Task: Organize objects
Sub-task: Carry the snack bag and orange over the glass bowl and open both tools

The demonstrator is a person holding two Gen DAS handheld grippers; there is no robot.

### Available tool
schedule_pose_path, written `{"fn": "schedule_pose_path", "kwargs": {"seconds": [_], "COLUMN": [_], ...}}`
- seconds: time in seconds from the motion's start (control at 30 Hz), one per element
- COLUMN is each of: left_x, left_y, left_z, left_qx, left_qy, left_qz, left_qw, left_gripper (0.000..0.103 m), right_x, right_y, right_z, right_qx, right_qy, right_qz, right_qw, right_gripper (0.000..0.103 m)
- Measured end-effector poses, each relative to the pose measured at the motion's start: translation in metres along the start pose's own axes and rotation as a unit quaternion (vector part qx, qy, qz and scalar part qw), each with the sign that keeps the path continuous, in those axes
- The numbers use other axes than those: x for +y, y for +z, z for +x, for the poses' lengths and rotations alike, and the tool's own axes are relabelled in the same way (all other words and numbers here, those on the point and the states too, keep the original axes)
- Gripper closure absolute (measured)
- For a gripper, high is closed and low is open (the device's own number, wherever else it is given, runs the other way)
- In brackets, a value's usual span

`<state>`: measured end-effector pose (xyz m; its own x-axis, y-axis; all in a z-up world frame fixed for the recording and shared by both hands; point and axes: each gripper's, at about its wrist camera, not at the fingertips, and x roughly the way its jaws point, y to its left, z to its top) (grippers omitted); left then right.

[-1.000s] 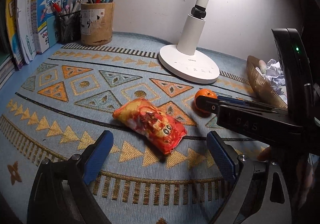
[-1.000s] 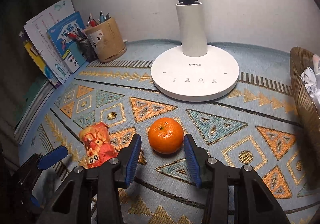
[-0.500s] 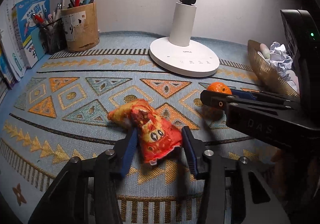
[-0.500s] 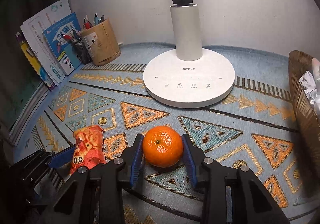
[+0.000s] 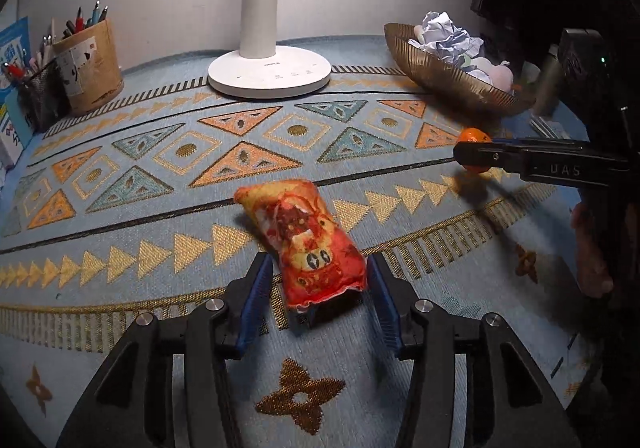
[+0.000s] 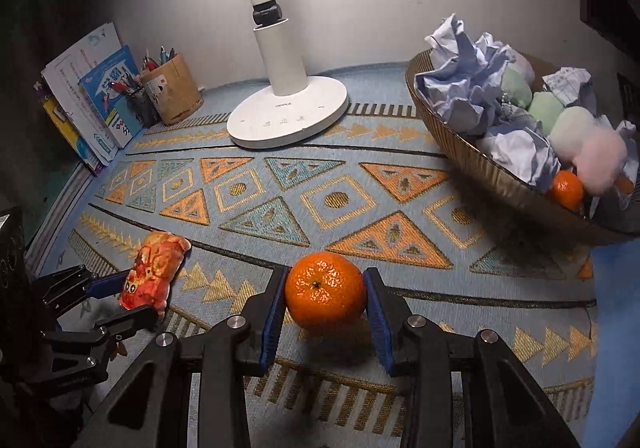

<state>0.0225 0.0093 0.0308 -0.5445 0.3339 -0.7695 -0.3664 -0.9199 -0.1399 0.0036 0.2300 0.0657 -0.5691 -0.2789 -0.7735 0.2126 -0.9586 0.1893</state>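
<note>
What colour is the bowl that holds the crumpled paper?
Golden brown, ribbed bowl; clearest in the right wrist view.

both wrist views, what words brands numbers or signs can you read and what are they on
"OPPLE": on the white lamp base, right wrist view.
"UAS", or possibly "DAS" (first letter unclear): on the arm of the right claw, left wrist view.
Touch icons on the lamp base: too small to read.
Books by the wall: printed covers, blurred, unreadable.
Label on the pen cup: unreadable.
Snack bag: cartoon print, no legible words.
</note>
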Motion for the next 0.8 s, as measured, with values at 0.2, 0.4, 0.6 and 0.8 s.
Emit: {"fn": "schedule_pose_path", "kwargs": {"seconds": [0.2, 0.4, 0.6, 0.8], "left_x": [0.002, -0.018, -0.02, -0.024], "left_y": [0.006, 0.02, 0.017, 0.02], "left_z": [-0.008, 0.025, 0.023, 0.02], "left_qx": [-0.023, 0.018, -0.002, -0.011], "left_qy": [-0.025, 0.07, 0.102, 0.066], "left_qz": [-0.07, -0.049, -0.046, -0.06], "left_qw": [0.997, 0.9962, 0.9937, 0.996], "left_gripper": [0.016, 0.037, 0.068, 0.07], "right_x": [-0.018, -0.021, -0.022, 0.003], "right_y": [-0.016, -0.019, -0.025, -0.021], "right_z": [0.005, -0.002, -0.011, 0.005], "right_qx": [0.014, 0.02, 0.002, 0.011], "right_qy": [0.005, 0.019, -0.012, -0.038], "right_qz": [0.022, 0.013, -0.018, -0.063], "right_qw": [1.0, 1.0, 1.0, 0.997], "right_gripper": [0.065, 0.049, 0.038, 0.066]}}
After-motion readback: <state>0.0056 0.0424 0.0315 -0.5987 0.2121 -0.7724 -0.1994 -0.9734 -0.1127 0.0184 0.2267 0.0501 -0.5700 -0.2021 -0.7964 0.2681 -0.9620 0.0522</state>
